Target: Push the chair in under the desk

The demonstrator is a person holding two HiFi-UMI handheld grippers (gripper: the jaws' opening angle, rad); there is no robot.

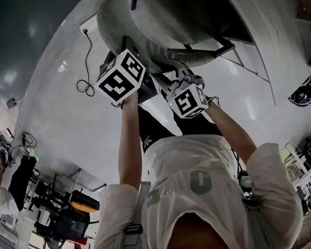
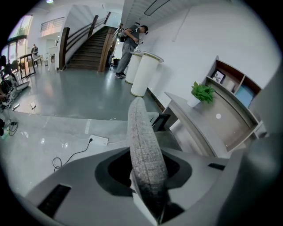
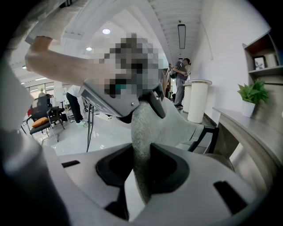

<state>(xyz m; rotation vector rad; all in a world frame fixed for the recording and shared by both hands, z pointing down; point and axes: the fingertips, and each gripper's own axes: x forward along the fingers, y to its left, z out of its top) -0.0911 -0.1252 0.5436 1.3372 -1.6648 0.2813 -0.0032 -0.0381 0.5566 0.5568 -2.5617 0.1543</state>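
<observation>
While both arms (image 1: 129,145) reach forward, nearly straight, the left tongs (image 2: 148,190) and right tongs (image 3: 139,178) each clench the grey chair backrest's (image 2: 141,141) top edge.

Grey chair (image 1: 178,15) held by left gripper (image 1: 128,46) and right gripper (image 1: 168,71)

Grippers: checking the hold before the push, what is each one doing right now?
Left gripper: closed on the chair backrest.
Right gripper: closed on the same backrest.
</observation>
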